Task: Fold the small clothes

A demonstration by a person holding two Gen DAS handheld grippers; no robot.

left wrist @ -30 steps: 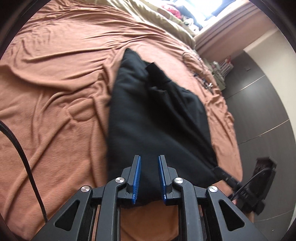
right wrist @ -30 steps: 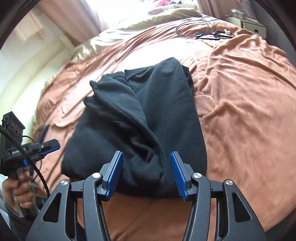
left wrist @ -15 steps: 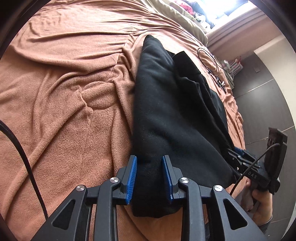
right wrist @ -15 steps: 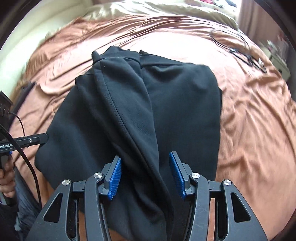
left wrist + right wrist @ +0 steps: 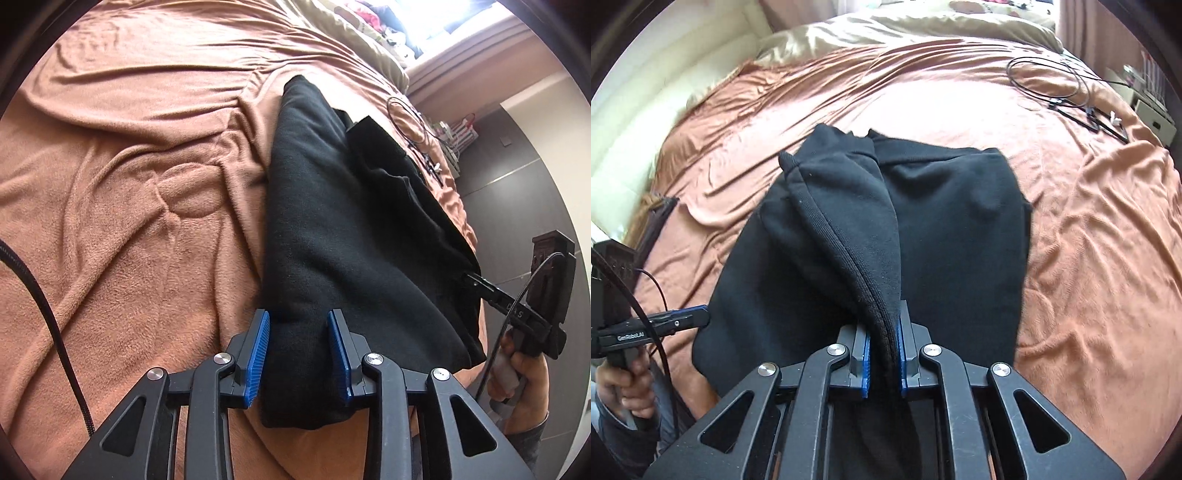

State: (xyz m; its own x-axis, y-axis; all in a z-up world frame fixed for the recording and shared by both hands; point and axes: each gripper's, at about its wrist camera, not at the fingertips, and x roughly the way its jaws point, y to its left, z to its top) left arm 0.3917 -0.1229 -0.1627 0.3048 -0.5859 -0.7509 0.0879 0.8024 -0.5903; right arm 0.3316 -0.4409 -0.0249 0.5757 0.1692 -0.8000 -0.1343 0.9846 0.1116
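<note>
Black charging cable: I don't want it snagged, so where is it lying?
In the right wrist view the black cable lies looped on the brown blanket at upper right, beyond the black garment, clear of it.

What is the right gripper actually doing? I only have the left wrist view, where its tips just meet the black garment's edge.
Observer: In the right wrist view, the right gripper has its jaws closing on a ribbed edge of the black garment, and the pads press the cloth.
Operator: Does that edge lie flat?
Observer: No. It runs from the jaws as a raised fold over the flatter rest.
Operator: What is at that view's far left?
Observer: A cream surface borders the brown blanket.
</note>
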